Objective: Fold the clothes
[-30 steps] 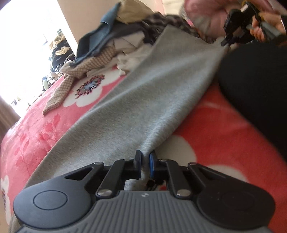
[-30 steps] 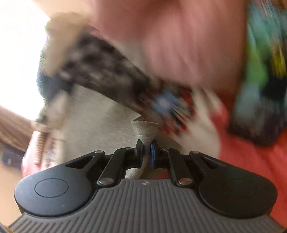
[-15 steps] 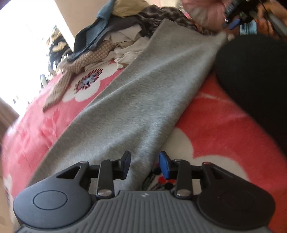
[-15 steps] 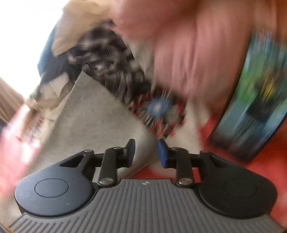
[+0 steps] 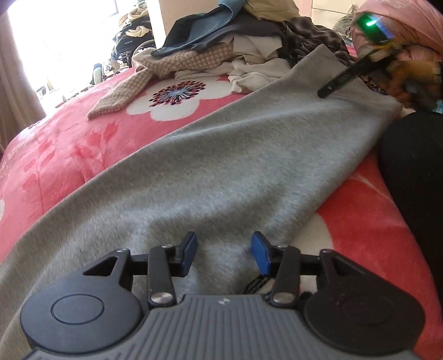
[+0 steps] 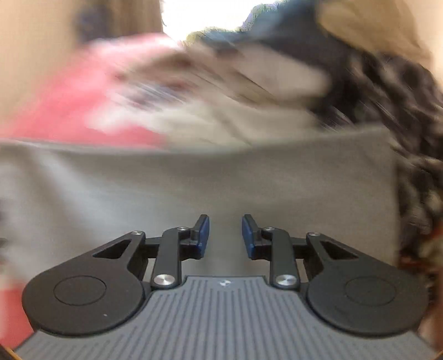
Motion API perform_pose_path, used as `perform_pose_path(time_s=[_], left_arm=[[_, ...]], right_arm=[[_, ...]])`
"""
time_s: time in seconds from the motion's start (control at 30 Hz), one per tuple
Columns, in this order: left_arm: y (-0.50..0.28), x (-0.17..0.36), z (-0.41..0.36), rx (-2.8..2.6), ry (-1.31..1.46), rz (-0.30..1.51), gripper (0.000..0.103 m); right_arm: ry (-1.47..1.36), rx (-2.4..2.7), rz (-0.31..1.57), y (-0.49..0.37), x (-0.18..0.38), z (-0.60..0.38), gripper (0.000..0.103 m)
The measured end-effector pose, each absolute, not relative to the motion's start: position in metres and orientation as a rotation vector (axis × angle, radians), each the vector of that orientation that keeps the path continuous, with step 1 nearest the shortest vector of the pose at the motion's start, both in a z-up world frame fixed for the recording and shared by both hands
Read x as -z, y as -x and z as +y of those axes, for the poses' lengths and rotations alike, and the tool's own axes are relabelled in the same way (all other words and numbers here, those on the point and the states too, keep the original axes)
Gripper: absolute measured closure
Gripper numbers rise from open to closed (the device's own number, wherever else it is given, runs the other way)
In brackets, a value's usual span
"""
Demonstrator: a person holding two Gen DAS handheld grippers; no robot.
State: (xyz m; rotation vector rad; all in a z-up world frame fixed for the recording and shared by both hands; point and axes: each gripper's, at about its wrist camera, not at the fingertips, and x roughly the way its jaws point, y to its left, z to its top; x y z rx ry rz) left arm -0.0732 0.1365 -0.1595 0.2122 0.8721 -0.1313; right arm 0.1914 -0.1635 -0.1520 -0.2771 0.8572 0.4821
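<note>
A long grey garment (image 5: 227,166) lies flat across the pink flowered blanket (image 5: 69,144), running from near left to far right. My left gripper (image 5: 223,253) is open and empty just above its near end. My right gripper (image 6: 224,234) is open and empty over the garment's far end (image 6: 193,188); that view is blurred by motion. The right gripper also shows in the left wrist view (image 5: 346,80) at the far right, over the garment's far edge.
A pile of unfolded clothes (image 5: 249,47) lies behind the garment, with a checked beige piece (image 5: 133,85) trailing left. A black cloth (image 5: 415,180) lies at the right. A pink bundle (image 5: 401,25) sits at the far right. A patterned dark garment (image 6: 401,116) borders the grey one.
Both grippers were shut on the grey garment's ends one second ago; both have opened and let it go. The garment now lies flat. The right gripper has swung left over the far end.
</note>
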Motion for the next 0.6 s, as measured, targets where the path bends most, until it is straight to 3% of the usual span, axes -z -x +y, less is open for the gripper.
perform_pose_path(time_s=[0.07, 0.13, 0.2, 0.43, 0.6], left_arm=[[0.075, 0.160, 0.137, 0.138, -0.224, 0.870, 0.054], [0.078, 0.161, 0.138, 0.141, -0.226, 0.869, 0.054], [0.080, 0.161, 0.139, 0.141, -0.221, 0.869, 0.053], [0.080, 0.160, 0.136, 0.133, -0.230, 0.891, 0.053], [0.079, 0.159, 0.138, 0.128, -0.227, 0.902, 0.050]], right_arm=[[0.152, -0.434, 0.846, -0.212, 0.151, -0.183, 0.103], [0.026, -0.382, 0.822, -0.227, 0.142, -0.201, 0.103], [0.144, -0.297, 0.720, -0.217, 0.127, -0.195, 0.097], [0.057, -0.341, 0.789, -0.243, 0.137, -0.188, 0.103], [-0.302, -0.135, 0.748, -0.264, 0.134, -0.240, 0.103]])
